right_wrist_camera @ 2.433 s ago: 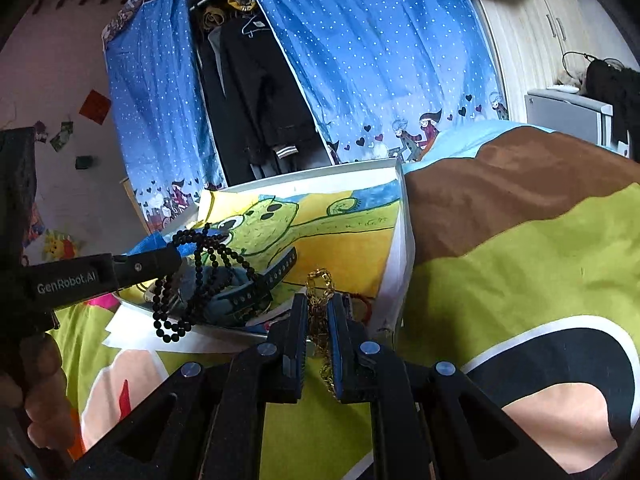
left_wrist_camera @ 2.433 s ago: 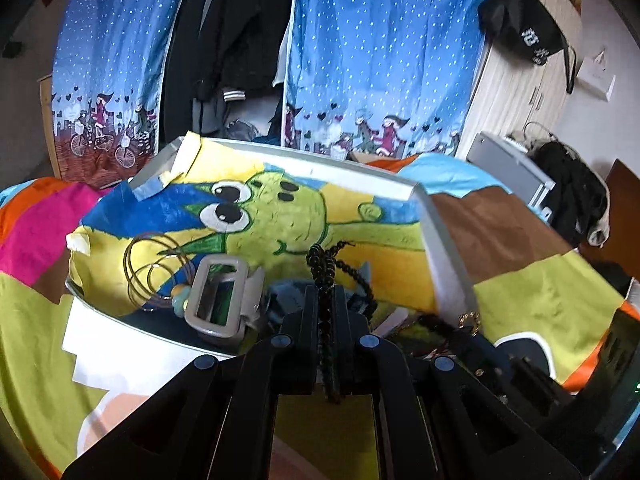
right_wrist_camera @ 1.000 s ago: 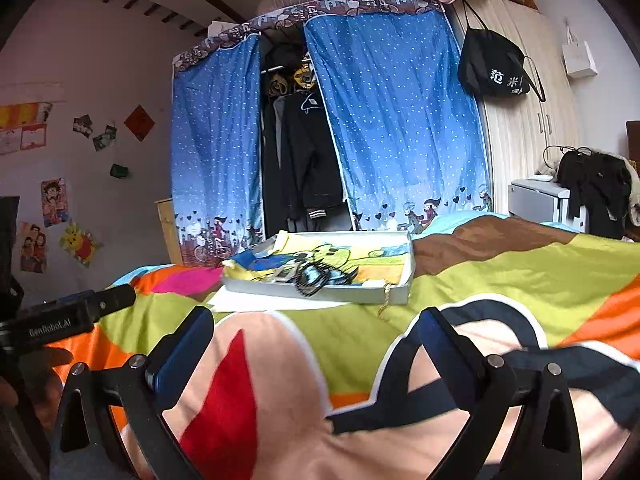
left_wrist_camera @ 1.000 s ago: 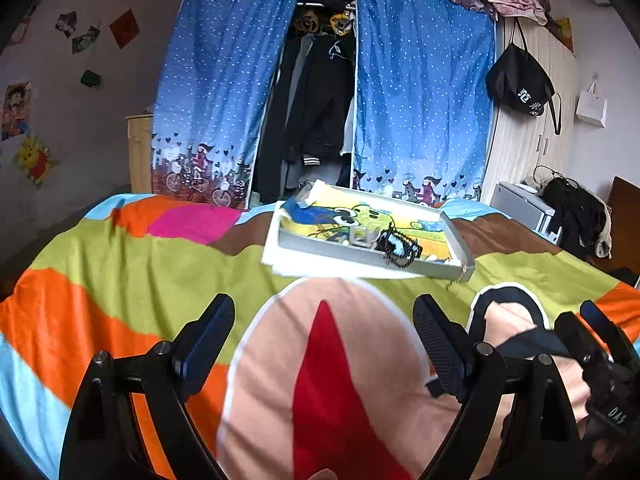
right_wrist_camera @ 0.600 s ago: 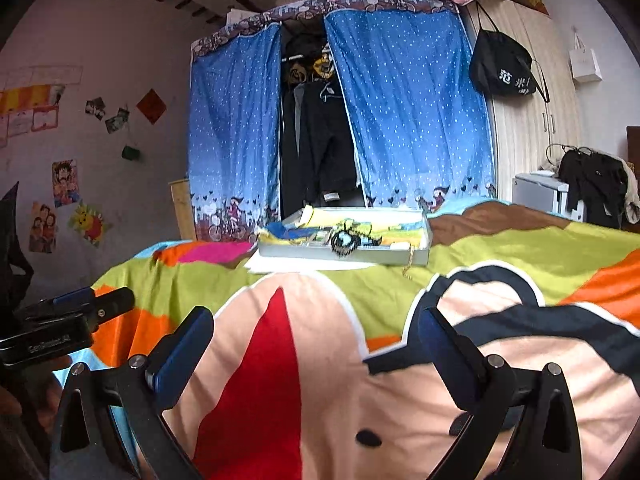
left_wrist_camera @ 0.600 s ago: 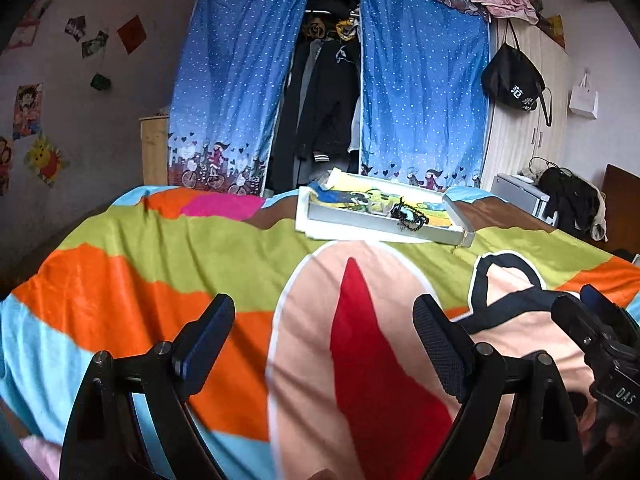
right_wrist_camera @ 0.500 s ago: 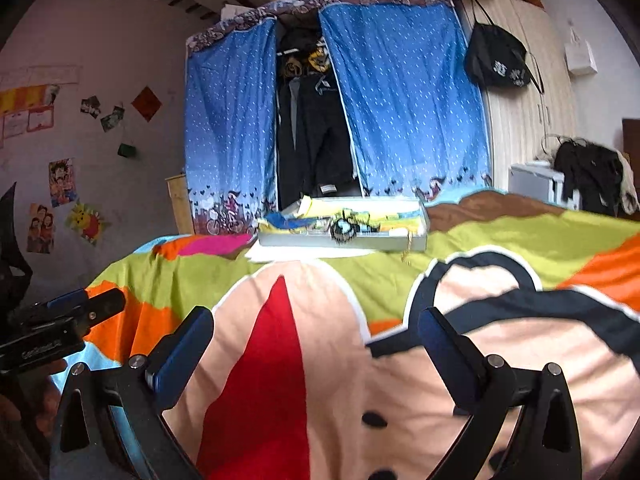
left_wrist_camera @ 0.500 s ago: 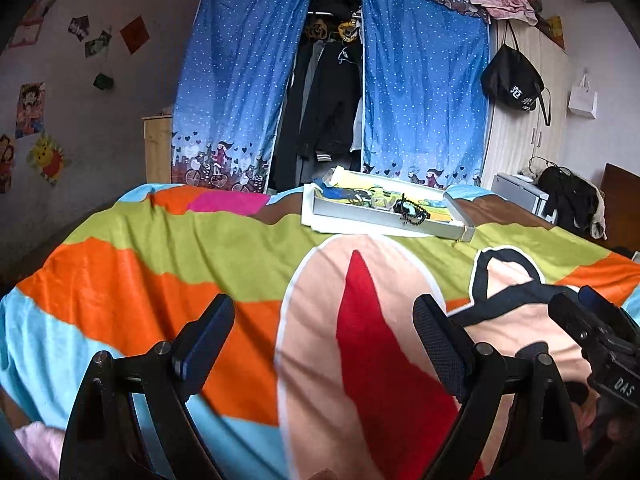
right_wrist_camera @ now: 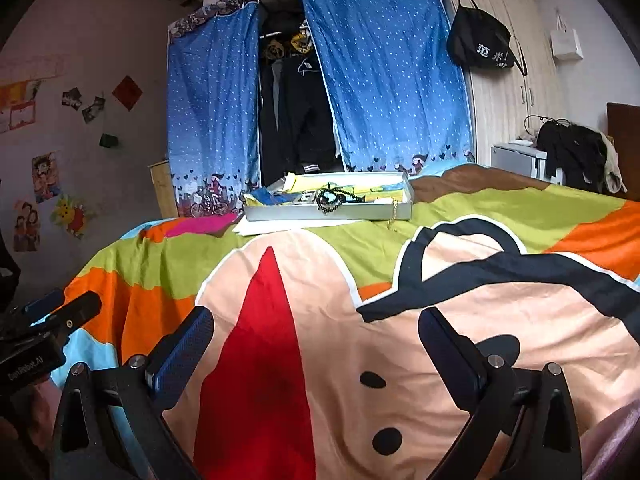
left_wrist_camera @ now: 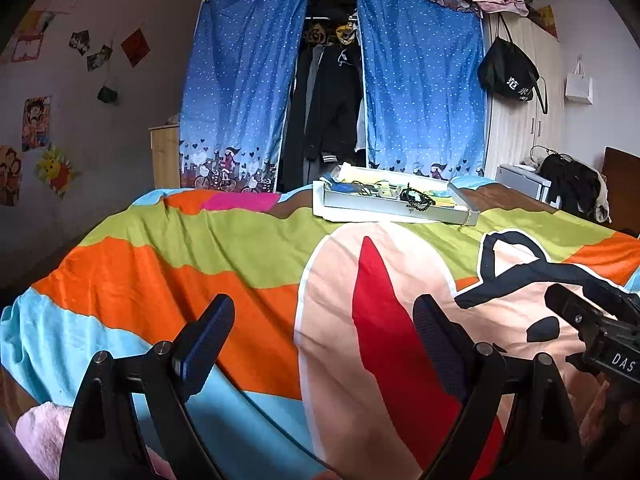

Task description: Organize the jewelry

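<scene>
In the left wrist view our left tongs (left_wrist_camera: 324, 340) stand spread and empty, low over the bed (left_wrist_camera: 240, 248). The tray (left_wrist_camera: 396, 204) sits far off with the black bead string (left_wrist_camera: 418, 199) draped on its near wall. We judge the sorting nearly finished.

In the right wrist view our right tongs (right_wrist_camera: 316, 344) are likewise spread and bare. Only here is the gold chain (right_wrist_camera: 393, 211) plain, dangling over the tray's front; next we would reach back and tuck it inside.

A soft, matt cloth bedspread (left_wrist_camera: 248, 256) covers the bed beneath a smooth grey tray (right_wrist_camera: 328, 211) holding glossy black beads (right_wrist_camera: 330, 199); a shiny gold chain (right_wrist_camera: 394, 210) hangs over its wall, before thin cloth curtains (right_wrist_camera: 384, 80).
</scene>
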`<state>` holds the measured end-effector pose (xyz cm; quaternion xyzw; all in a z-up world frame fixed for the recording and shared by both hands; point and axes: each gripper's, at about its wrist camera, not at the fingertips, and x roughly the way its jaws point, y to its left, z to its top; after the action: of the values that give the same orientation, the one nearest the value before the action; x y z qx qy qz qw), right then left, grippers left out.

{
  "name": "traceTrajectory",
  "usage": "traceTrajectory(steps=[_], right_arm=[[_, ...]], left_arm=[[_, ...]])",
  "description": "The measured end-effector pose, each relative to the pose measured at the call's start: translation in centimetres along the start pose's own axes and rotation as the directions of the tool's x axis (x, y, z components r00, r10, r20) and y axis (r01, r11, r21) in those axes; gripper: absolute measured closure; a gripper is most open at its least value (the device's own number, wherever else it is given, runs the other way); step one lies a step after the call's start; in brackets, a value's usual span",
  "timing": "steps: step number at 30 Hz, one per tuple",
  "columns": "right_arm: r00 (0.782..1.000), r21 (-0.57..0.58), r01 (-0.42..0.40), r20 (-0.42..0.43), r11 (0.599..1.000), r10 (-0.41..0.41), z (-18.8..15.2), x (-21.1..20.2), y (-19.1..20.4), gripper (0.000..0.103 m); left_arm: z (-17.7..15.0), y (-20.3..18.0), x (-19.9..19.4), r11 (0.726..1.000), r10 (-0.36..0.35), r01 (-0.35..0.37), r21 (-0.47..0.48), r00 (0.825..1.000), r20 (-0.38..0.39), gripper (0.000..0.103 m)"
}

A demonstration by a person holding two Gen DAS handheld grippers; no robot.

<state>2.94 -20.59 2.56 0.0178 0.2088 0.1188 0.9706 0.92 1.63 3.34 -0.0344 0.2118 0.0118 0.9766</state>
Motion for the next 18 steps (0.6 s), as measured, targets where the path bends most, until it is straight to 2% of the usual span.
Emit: traceTrajectory(steps=[18], right_arm=[[1.000,-0.007,-0.005,-0.011,1.000,0.005,-0.17,0.12,0.07,0.000]], left_arm=[[-0.32,0.44,0.75,1.000,0.017,-0.017,-0.002,0.999,-0.027,0.016]])
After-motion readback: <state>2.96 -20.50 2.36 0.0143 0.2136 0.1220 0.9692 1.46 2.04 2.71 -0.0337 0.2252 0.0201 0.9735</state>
